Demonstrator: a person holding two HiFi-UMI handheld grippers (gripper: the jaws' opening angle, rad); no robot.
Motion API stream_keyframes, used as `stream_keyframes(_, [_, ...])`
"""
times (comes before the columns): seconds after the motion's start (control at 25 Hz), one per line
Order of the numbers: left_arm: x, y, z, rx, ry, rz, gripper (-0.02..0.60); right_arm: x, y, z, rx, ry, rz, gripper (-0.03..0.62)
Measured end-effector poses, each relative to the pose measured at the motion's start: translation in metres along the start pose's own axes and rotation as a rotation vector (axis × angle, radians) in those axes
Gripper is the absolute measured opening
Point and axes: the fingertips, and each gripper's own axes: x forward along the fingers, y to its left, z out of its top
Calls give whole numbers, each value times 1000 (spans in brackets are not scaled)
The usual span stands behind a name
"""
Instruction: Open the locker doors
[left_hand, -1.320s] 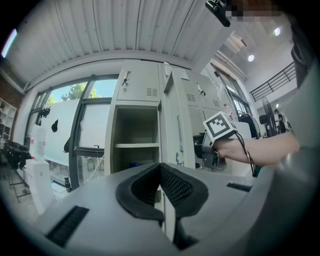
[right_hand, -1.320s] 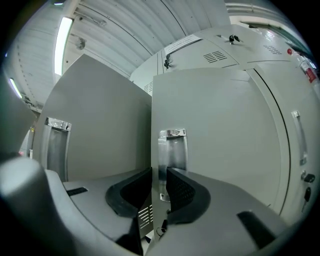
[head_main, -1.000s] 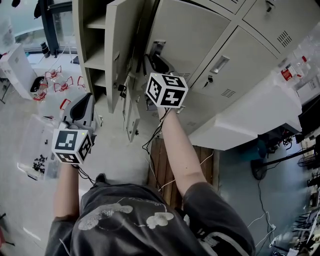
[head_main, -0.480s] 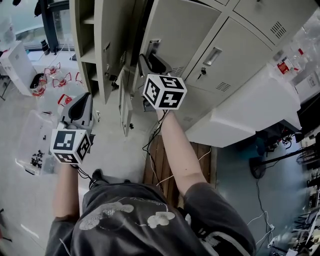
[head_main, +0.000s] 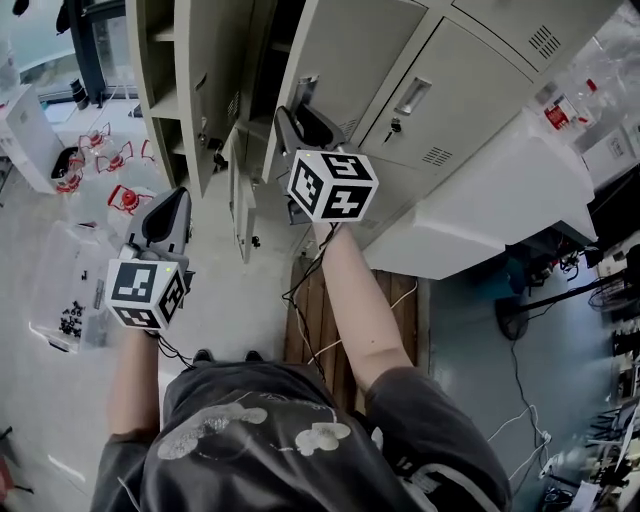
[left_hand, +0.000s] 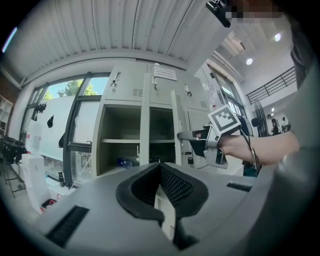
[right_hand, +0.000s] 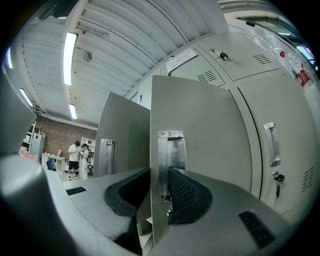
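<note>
A bank of beige lockers (head_main: 440, 90) fills the top of the head view. My right gripper (head_main: 298, 118) (right_hand: 159, 171) points level at it. Its jaws stand either side of the free edge of one locker door (head_main: 350, 50) (right_hand: 200, 130), beside the metal handle plate (right_hand: 171, 155), and the pads press on it. These jaws have just been opening a little, with the door edge still between them. My left gripper (head_main: 168, 198) (left_hand: 160, 164) is shut and empty, low on the left, apart from the lockers. To the left, two compartments (left_hand: 122, 145) stand open with their doors (head_main: 205, 70) swung out.
A closed locker door with handle (head_main: 412, 95) and key (head_main: 392, 128) is right of the held one. A white cabinet (head_main: 490, 210) stands lower right, a wooden pallet (head_main: 320, 320) underfoot. On the floor at left are a clear box (head_main: 65, 300) and red parts (head_main: 115, 160). Two people (right_hand: 77, 157) stand far off.
The held door has swung a little further out from the locker bank with my right gripper. My left gripper has drifted slightly. The lockers sit higher in the head view.
</note>
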Motion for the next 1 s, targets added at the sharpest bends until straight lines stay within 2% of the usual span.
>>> stream_keyframes(0.24, [12,-11,0,-8,2,-83,9,-12,-1,1,-22,-14,-8,132])
stream_keyframes(0.48, [20,-17,1,-13,-2,-144,9,-20,-2,1,-86,-20,-59,138])
stream_keyframes(1.0, [33,-35,2,-2,2,-248,9,-50,-9,4,-93,-35,-130,138])
